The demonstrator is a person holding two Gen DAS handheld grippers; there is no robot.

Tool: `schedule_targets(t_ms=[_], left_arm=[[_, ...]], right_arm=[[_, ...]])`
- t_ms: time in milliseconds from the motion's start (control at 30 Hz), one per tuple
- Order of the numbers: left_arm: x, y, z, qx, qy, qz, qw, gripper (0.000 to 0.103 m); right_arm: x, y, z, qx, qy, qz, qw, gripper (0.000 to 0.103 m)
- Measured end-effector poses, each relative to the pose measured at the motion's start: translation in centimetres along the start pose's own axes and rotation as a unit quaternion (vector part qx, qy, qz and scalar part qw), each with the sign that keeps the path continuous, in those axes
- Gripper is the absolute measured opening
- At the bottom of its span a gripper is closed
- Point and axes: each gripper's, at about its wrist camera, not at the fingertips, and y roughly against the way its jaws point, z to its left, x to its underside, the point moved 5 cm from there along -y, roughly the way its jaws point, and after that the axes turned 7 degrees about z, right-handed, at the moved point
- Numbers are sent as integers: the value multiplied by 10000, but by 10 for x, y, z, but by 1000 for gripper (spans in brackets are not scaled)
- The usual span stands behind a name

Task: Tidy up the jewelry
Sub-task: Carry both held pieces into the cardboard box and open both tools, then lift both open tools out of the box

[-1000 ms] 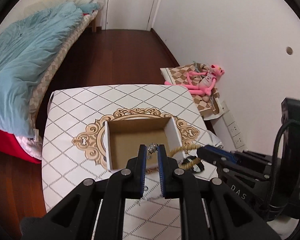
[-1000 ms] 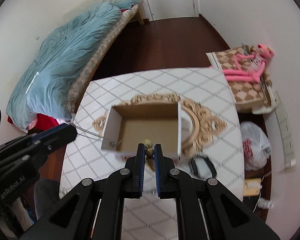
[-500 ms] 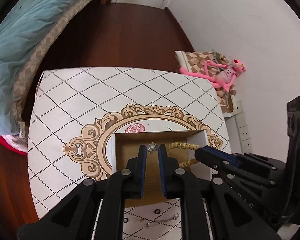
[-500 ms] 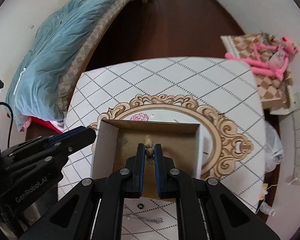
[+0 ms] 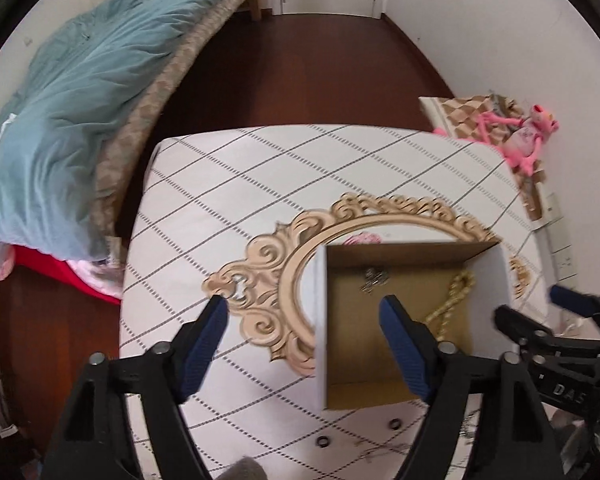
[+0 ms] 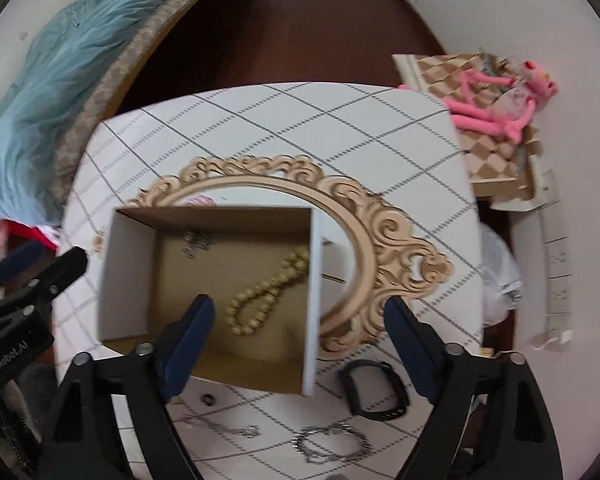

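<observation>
Two tools, the left tool (image 5: 303, 309) and right tool (image 6: 296, 308), have just been opening and now gape wide over the box (image 6: 128, 272), nothing between their jaws. Inside lie the beads (image 6: 260, 296) and, near the far wall, a small silver piece (image 6: 196, 243), perhaps a chain. Rings (image 5: 394, 424), chains (image 6: 332, 446) and a black band (image 6: 374, 386) lie by the desk's (image 5: 236, 184) near edge.

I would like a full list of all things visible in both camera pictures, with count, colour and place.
open cardboard box: one, brown inside, on table
beige bead string: one, in box
small silver piece: one, in box
black band: one, table, beside box
silver chains: two, table, front
small dark rings: two, table
patterned white table: one
pink plush toy: one, by wall
blue quilt: one, on bed
left gripper: open
right gripper: open
</observation>
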Motion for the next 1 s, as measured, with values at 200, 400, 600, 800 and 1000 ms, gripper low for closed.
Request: schedule_targets(t_ms=[200,400,600,800,1000], left_arm=[[20,-3,-1,-232,-67,-123,9996,102],[27,5,-1,-252,-9,-251,9994,102],[32,26,1,-188,87,-444,9988,102],[44,53,4,-195,135,-615,9978,102],[62,79,8,-229,109,-811,9964,102]], right_arm=[[23,-10,4,292,36,-12,9996,97],[34,-10,5,372,-49,-113,9992,98],[40,10,6,318,-165,-327,9988,98],[53,44,11,312,-223,-694,9968,98],[72,81,13,311,-281,-1047,9936,98]])
